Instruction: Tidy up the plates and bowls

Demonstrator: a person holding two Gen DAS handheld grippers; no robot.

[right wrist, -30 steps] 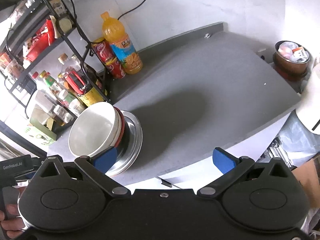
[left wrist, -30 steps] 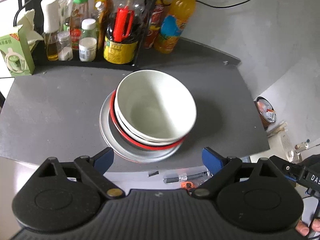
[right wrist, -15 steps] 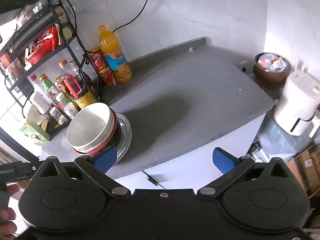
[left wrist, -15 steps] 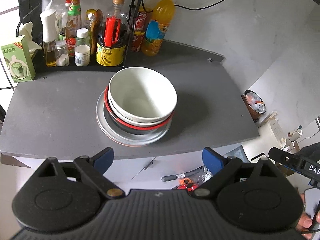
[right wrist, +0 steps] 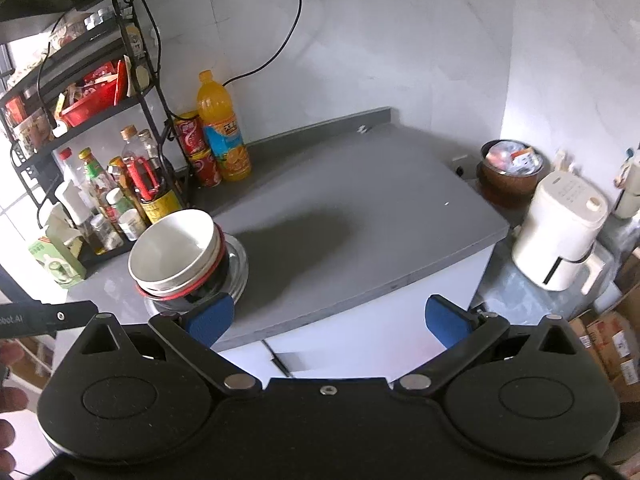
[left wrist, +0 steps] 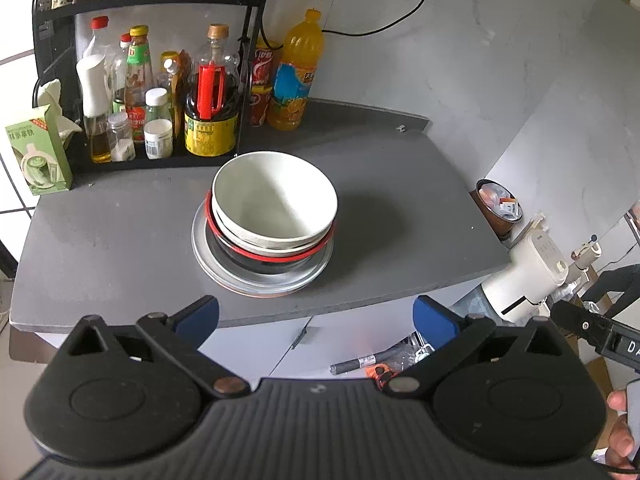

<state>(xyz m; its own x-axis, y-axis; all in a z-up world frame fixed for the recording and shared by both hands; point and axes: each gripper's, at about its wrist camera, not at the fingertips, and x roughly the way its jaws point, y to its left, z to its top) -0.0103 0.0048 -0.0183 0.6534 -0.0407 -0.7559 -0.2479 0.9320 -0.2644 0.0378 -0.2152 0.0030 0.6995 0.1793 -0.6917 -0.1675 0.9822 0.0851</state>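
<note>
The left gripper [left wrist: 316, 316] hangs off the near edge of the counter [left wrist: 120, 240], its blue-tipped jaws spread wide with nothing between them. The right gripper [right wrist: 328, 320] is likewise off the edge, jaws wide apart and empty. In the left view a fingertip [left wrist: 618, 404] shows at 4 o'clock beside the other tool; in the right view fingers [right wrist: 10, 400] show at 8 o'clock.

The stack sits on the counter, well apart from both grippers. In the left view it lies just past centre toward 12 o'clock; in the right view it lies at 9 o'clock, just beyond the left blue tip. At the bottom is a metal plate [left wrist: 208, 256], on it a black bowl [left wrist: 256, 266] with a red rim, and nested on top are white bowls [left wrist: 276, 204], the uppermost empty and upright.

Beyond the stack, toward 11 o'clock in the left view, a black rack [left wrist: 52, 32] holds bottles and jars [left wrist: 158, 128]; a green carton [left wrist: 38, 156] stands at 9 o'clock. An orange bottle [left wrist: 296, 80] and red cans [left wrist: 264, 68] stand just right of the rack at 12 o'clock. A cord [left wrist: 404, 12] runs down the wall behind. Off the counter at 3 o'clock are a brown pot [left wrist: 498, 210] and a white appliance [left wrist: 528, 268].
</note>
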